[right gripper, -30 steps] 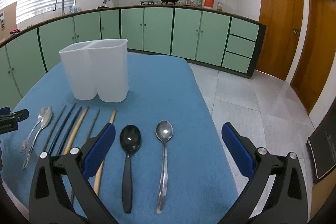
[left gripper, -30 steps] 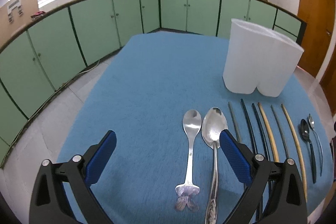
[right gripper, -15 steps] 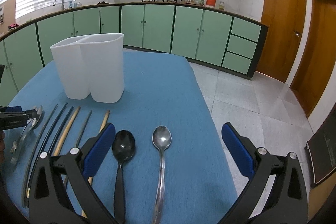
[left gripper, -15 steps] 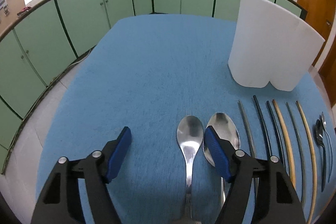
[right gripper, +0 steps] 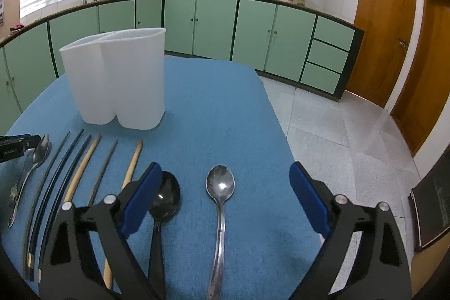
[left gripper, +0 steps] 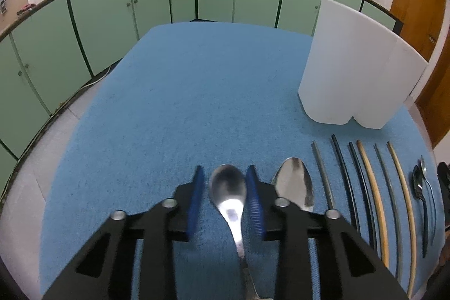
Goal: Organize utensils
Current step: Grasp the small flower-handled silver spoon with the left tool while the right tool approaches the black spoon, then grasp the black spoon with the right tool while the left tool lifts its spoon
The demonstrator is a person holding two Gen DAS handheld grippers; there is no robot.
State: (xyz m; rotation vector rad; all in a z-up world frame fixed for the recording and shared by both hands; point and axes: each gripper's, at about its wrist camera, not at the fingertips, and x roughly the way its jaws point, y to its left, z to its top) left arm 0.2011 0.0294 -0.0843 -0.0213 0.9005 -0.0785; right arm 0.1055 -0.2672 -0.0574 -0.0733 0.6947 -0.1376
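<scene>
Spoons number four on the blue surface, chopsticks six. The left gripper has its blue pads narrowed around the leftmost steel spoon, one pad close on each side of the bowl; whether they actually pinch it cannot be told. Just right of it lies the larger steel spoon, then the row of six chopsticks, four dark and two wooden. The right gripper hangs wide apart low over the small steel spoon, which lies between its pads untouched, with the black spoon beside its left pad. Beyond the row stands one white two-compartment holder, upright. Against half a second ago, the left gripper has moved leftward from straddling the large spoon's edge to framing the leftmost spoon, and its gap has closed markedly; the right gripper has dropped nearer the surface
</scene>
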